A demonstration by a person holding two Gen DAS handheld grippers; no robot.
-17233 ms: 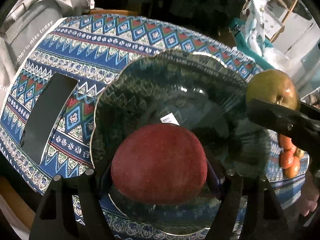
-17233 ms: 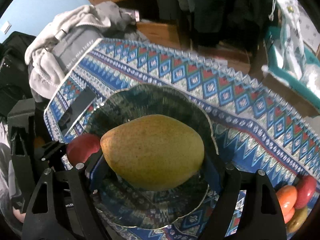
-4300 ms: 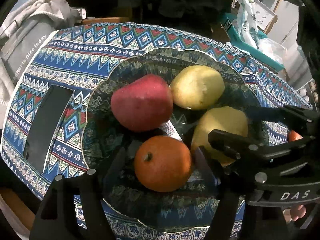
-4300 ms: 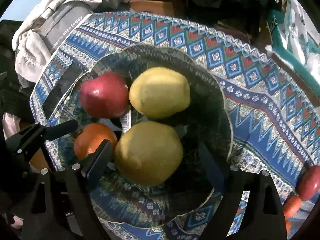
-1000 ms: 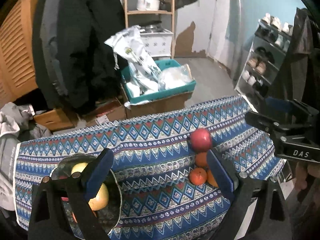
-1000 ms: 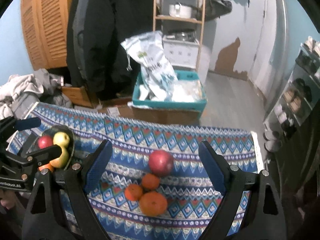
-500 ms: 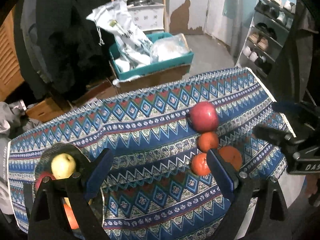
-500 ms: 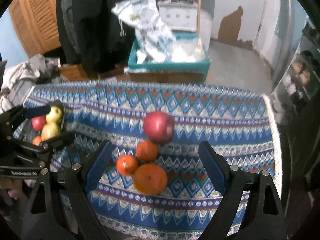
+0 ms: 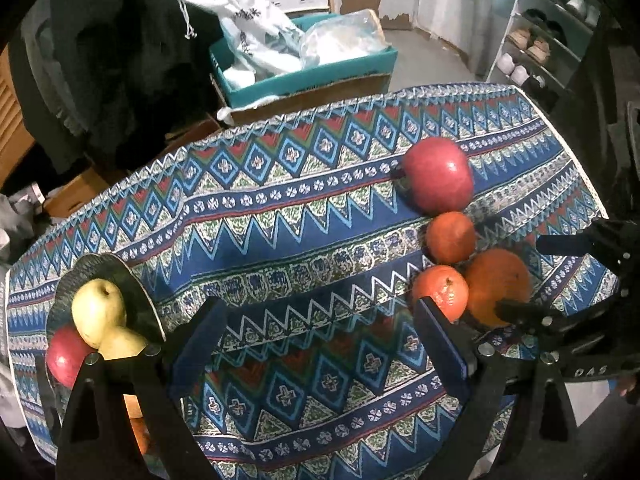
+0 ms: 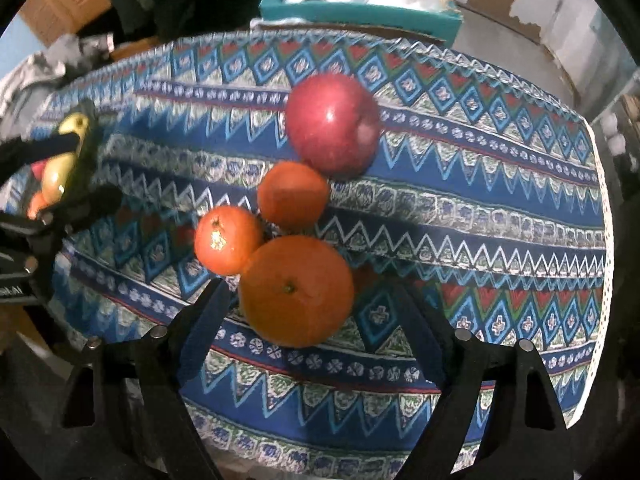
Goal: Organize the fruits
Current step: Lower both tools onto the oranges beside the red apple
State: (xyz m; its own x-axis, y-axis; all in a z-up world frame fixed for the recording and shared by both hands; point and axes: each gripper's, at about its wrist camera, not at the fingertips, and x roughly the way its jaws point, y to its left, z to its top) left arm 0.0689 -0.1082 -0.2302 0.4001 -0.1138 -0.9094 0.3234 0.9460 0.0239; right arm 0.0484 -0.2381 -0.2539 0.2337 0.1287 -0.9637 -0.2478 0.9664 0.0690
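Observation:
A red apple [image 10: 332, 122], two small tangerines [image 10: 293, 194] [image 10: 228, 240] and a large orange [image 10: 296, 290] lie together on the patterned cloth. My right gripper [image 10: 310, 320] is open, its jaws on either side of the large orange, just above it. In the left wrist view the same fruits show at right: apple [image 9: 438, 174], tangerines [image 9: 451, 237] [image 9: 440, 292], orange [image 9: 498, 286]. My left gripper [image 9: 320, 336] is open and empty above the cloth's middle. A dark glass plate [image 9: 100, 270] at left holds a yellow apple [image 9: 98, 312], a red apple [image 9: 64, 356] and more fruit.
The cloth-covered table [image 9: 280, 216] ends at a white-trimmed right edge [image 10: 602, 200]. Behind it stand a teal box with bags [image 9: 304, 64], dark hanging coats [image 9: 120, 60] and a shoe rack [image 9: 548, 40]. Grey clothing [image 10: 52, 64] lies at far left.
Both grippers have dropped lower and closer to the table. The right gripper has come down over the large orange. The left view has tilted down towards the cloth.

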